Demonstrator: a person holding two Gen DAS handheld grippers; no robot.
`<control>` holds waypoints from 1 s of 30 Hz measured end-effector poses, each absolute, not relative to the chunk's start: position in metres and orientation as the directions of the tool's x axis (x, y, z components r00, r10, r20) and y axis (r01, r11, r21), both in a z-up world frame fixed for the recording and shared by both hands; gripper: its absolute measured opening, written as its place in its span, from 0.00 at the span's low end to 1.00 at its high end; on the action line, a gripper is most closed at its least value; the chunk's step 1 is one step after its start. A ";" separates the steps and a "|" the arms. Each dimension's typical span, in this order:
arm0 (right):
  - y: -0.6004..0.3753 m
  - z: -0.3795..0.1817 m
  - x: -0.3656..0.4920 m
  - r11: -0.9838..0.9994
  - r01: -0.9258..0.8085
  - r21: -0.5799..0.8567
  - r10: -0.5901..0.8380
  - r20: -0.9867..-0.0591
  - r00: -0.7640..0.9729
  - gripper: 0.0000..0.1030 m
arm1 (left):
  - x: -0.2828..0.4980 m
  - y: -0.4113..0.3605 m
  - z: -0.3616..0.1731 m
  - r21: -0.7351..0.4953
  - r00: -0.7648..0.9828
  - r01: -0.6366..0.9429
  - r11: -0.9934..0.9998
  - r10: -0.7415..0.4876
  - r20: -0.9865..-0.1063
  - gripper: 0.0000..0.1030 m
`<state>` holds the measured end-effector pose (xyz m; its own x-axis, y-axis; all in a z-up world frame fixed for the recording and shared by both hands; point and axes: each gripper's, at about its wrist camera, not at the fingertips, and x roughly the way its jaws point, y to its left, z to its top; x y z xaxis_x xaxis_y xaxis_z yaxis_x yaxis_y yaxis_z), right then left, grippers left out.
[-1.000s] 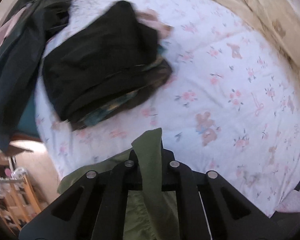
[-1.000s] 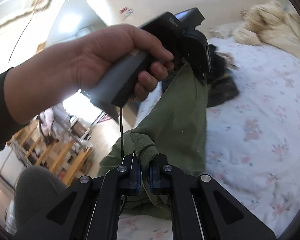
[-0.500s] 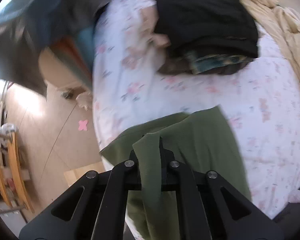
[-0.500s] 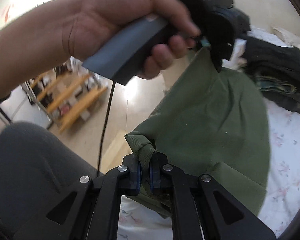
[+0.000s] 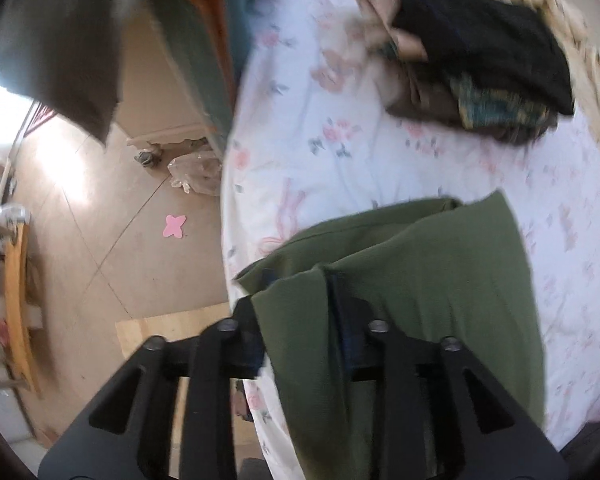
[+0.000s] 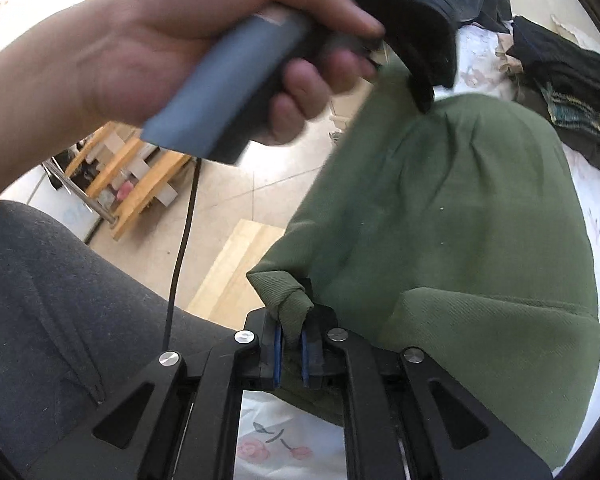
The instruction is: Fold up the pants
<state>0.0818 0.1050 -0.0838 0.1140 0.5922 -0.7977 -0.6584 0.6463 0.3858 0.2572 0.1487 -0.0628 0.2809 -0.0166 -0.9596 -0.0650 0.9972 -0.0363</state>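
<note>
White bedding printed with small pink flowers point(image 5: 340, 168) covers the bed that fills most of both wrist views, and past its edge lies a pale tiled floor point(image 5: 112, 248) with a pink four-petalled paper scrap point(image 5: 174, 226) on it and a light wooden rack point(image 6: 140, 176) standing farther off. On the sheet near that edge lie the olive-green twill pants point(image 6: 452, 232), folded over so that one layer rests on another, with part of the cloth reaching over the side of the mattress. The left gripper point(image 5: 300, 300) points steeply down over one corner of the pants; its jaws have just been opening and now stand apart, with a flap of the green cloth still hanging between them, the pads no longer pinching it. A person's left hand point(image 6: 204, 44) grips the blue-grey handle of that tool, seen from the right wrist camera, and a thin black cable point(image 6: 180, 248) drops from it past a leg in dark grey fabric point(image 6: 52, 304). The right gripper point(image 6: 290, 354) is clamped on a bunched fold of the same pants, the blue pads pressing the cloth from both sides. Well apart from the green pants, toward the far side of the bed, sits a stack of folded dark garments point(image 5: 480, 60) with a black one on top, beside a rumpled cream quilt point(image 5: 580, 48).
</note>
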 end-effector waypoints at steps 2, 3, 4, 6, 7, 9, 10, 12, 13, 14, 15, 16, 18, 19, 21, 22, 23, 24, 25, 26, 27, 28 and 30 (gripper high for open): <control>0.097 -0.082 0.081 0.649 -0.653 0.391 0.594 -0.796 0.114 0.09 | 0.246 0.162 -0.043 -0.071 0.308 -0.122 0.990 -0.031 -0.951 0.40; 0.096 -0.082 0.081 0.648 -0.650 0.397 0.598 -0.794 0.111 0.10 | 0.238 0.166 -0.032 -0.085 0.324 -0.149 0.985 -0.033 -0.945 0.40; 0.094 -0.081 0.081 0.648 -0.645 0.404 0.602 -0.791 0.110 0.10 | 0.229 0.167 -0.022 -0.102 0.343 -0.150 0.983 -0.044 -0.938 0.40; 0.092 -0.081 0.084 0.652 -0.630 0.423 0.613 -0.783 0.109 0.10 | 0.211 0.159 -0.012 -0.118 0.370 -0.117 0.986 -0.067 -0.927 0.40; 0.092 -0.081 0.084 0.655 -0.623 0.428 0.615 -0.781 0.110 0.10 | 0.204 0.151 -0.012 -0.122 0.364 -0.085 0.989 -0.083 -0.928 0.40; 0.089 -0.079 0.082 0.654 -0.619 0.435 0.620 -0.778 0.108 0.16 | 0.198 0.138 -0.024 -0.095 0.318 -0.038 0.995 -0.078 -0.945 0.40; 0.086 -0.077 0.078 0.638 -0.618 0.460 0.637 -0.766 0.088 0.22 | 0.196 0.134 -0.036 -0.080 0.281 -0.037 0.996 -0.067 -0.957 0.40; 0.081 -0.074 0.070 0.584 -0.614 0.532 0.687 -0.726 0.024 0.31 | 0.192 0.131 -0.060 -0.096 0.198 -0.042 0.995 -0.086 -0.976 0.40; 0.077 -0.070 0.066 0.538 -0.609 0.582 0.719 -0.695 -0.029 0.31 | 0.190 0.129 -0.071 -0.089 0.173 -0.035 0.995 -0.082 -0.981 0.40; 0.071 -0.064 0.061 0.512 -0.616 0.599 0.734 -0.677 -0.048 0.31 | 0.190 0.128 -0.074 -0.070 0.184 -0.026 0.997 -0.064 -0.981 0.40; 0.061 -0.054 0.056 0.514 -0.634 0.578 0.740 -0.672 -0.013 0.31 | 0.190 0.127 -0.073 -0.051 0.201 -0.019 0.998 -0.046 -0.978 0.40; 0.045 -0.043 0.053 0.538 -0.640 0.549 0.740 -0.670 0.047 0.31 | 0.190 0.128 -0.068 -0.028 0.230 -0.017 0.999 -0.023 -0.973 0.40; 0.009 -0.030 0.059 0.611 -0.588 0.530 0.729 -0.666 0.157 0.31 | 0.189 0.131 -0.052 -0.038 0.309 -0.031 0.999 -0.026 -0.951 0.40; -0.011 -0.025 0.066 0.672 -0.543 0.504 0.697 -0.678 0.234 0.31 | 0.188 0.133 -0.047 -0.055 0.330 -0.030 0.998 -0.042 -0.943 0.40; -0.043 -0.017 0.082 0.777 -0.451 0.439 0.607 -0.713 0.350 0.31 | 0.187 0.132 -0.042 -0.072 0.347 -0.018 0.997 -0.061 -0.936 0.40; -0.052 -0.017 0.092 0.809 -0.413 0.418 0.569 -0.734 0.370 0.30 | 0.188 0.129 -0.044 -0.063 0.341 -0.009 0.998 -0.057 -0.938 0.40; -0.057 -0.018 0.101 0.821 -0.388 0.418 0.554 -0.746 0.368 0.29 | 0.190 0.126 -0.047 -0.054 0.328 0.004 0.999 -0.052 -0.943 0.40; -0.057 -0.019 0.111 0.823 -0.376 0.426 0.553 -0.751 0.360 0.29 | 0.190 0.122 -0.052 -0.052 0.312 0.023 0.998 -0.057 -0.948 0.40; -0.053 -0.019 0.115 0.823 -0.383 0.420 0.550 -0.757 0.352 0.28 | 0.191 0.118 -0.058 -0.053 0.293 0.046 0.998 -0.064 -0.954 0.40; -0.043 -0.020 0.120 0.818 -0.411 0.402 0.547 -0.763 0.344 0.28 | 0.188 0.113 -0.060 -0.044 0.285 0.062 0.997 -0.060 -0.957 0.40; -0.032 -0.022 0.124 0.813 -0.427 0.396 0.550 -0.763 0.339 0.28 | 0.188 0.108 -0.064 -0.029 0.284 0.078 0.997 -0.050 -0.957 0.40; -0.023 -0.026 0.124 0.813 -0.430 0.392 0.545 -0.773 0.326 0.28 | 0.187 0.101 -0.068 -0.004 0.283 0.099 0.995 -0.032 -0.958 0.40; -0.011 -0.045 0.126 0.823 -0.432 0.368 0.507 -0.820 0.267 0.28 | 0.184 0.093 -0.075 0.048 0.279 0.137 0.989 0.008 -0.960 0.40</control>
